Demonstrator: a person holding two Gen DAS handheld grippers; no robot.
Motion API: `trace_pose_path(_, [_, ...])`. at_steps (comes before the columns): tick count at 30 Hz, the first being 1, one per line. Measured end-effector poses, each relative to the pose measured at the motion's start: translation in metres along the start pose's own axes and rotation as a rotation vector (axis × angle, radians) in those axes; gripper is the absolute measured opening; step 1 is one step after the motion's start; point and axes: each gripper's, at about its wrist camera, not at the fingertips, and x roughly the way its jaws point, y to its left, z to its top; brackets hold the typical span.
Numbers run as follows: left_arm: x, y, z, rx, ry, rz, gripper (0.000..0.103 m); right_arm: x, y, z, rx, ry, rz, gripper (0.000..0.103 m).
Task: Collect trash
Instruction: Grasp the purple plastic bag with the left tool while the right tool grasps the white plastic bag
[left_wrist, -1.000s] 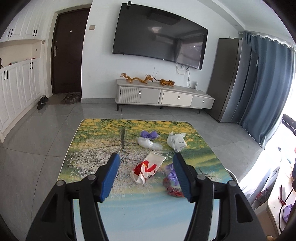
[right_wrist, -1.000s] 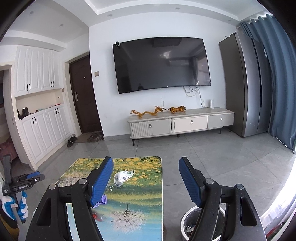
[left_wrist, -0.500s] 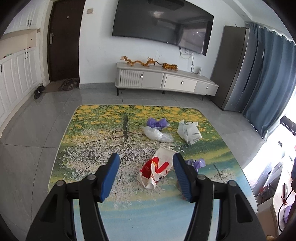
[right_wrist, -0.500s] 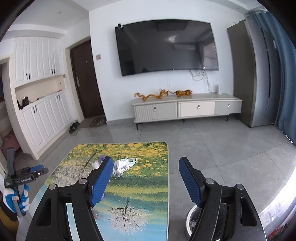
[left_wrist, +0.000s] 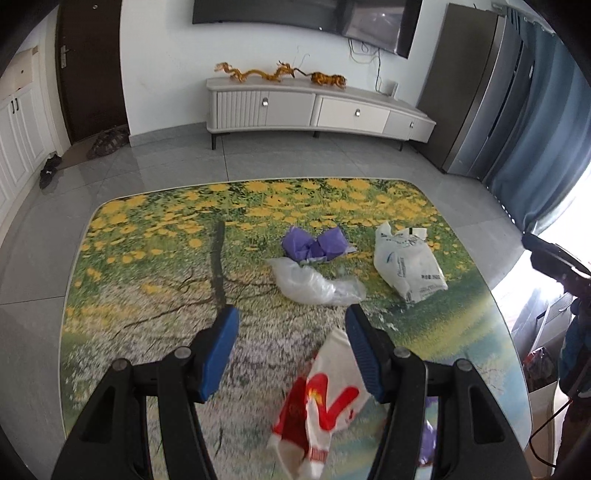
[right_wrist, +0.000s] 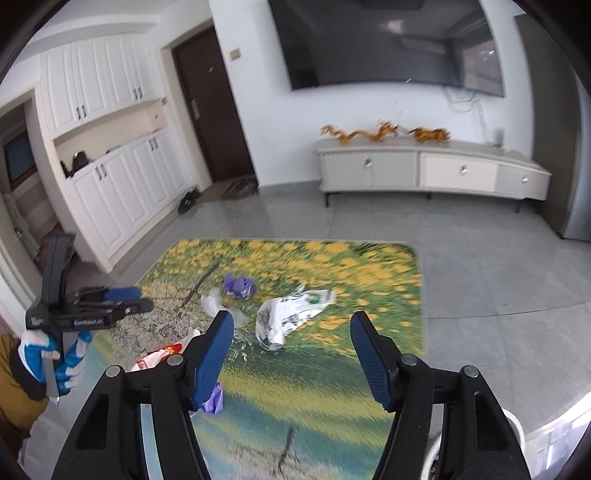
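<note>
While both grippers are angled down at it, a low table (left_wrist: 155, 258) printed with a yellow-flower and tree scene is seen beneath them; grey floor tiles are seen around it.

Left gripper (left_wrist: 291, 325): jaws spread, nothing pinched; red-and-white wrapper (left_wrist: 325, 398) is seen just below and between the fingers, crumpled, lying on the near part of the table. Right gripper (right_wrist: 291, 328): jaws closing, nothing between the pads; table is seen in the gap. The left gripper is also seen from the right wrist view, held in a blue-and-white gloved hand (right_wrist: 55, 354) at the left edge.

Trash counted on the table, five pieces: one red-and-white wrapper; one purple scrap (right_wrist: 214, 400) at the near edge, half hidden by a finger; one clear plastic bag (left_wrist: 314, 284), flattened and wrinkled, mid-table; one white printed bag (left_wrist: 406, 266), puffed, to the right of it; one purple crumpled paper (left_wrist: 314, 245) just behind the clear bag. All lie apart from the pads.

One white bin (right_wrist: 513, 424) is partly seen on the floor by the table's right side.

Further back: one grey TV cabinet (left_wrist: 314, 110) with dragon figures on top; one wall TV (right_wrist: 388, 44); dark door (right_wrist: 210, 110); white cupboards (right_wrist: 110, 155); grey fridge (left_wrist: 469, 85); blue curtain (left_wrist: 543, 129).
</note>
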Motion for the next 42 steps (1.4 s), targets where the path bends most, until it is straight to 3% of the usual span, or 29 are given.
trace_pose_path(10, [0.06, 0.004, 0.029, -0.009, 0.094, 0.005, 0.058, 0.089, -0.005, 0.002, -0.004, 0.123, 0.073, 0.063])
trace_pose_path(16, [0.074, 0.002, 0.04, 0.01, 0.094, 0.012, 0.058, 0.105, -0.01, 0.001, 0.001, 0.135, 0.098, 0.063])
trace_pose_path(21, [0.079, 0.001, 0.057, 0.002, 0.062, -0.024, 0.058, 0.109, -0.014, -0.001, 0.01, 0.138, 0.115, 0.063])
trace_pose_path(29, [0.102, 0.003, 0.064, -0.035, 0.106, -0.021, 0.058, 0.119, -0.015, -0.004, 0.011, 0.151, 0.131, 0.061])
trace_pose_path(38, [0.121, -0.001, 0.065, -0.024, 0.15, -0.001, 0.056, 0.129, -0.016, -0.011, 0.009, 0.179, 0.151, 0.032])
trace_pose_path(42, [0.127, -0.004, 0.068, -0.021, 0.158, -0.008, 0.049, 0.13, -0.018, -0.013, 0.011, 0.184, 0.159, 0.019])
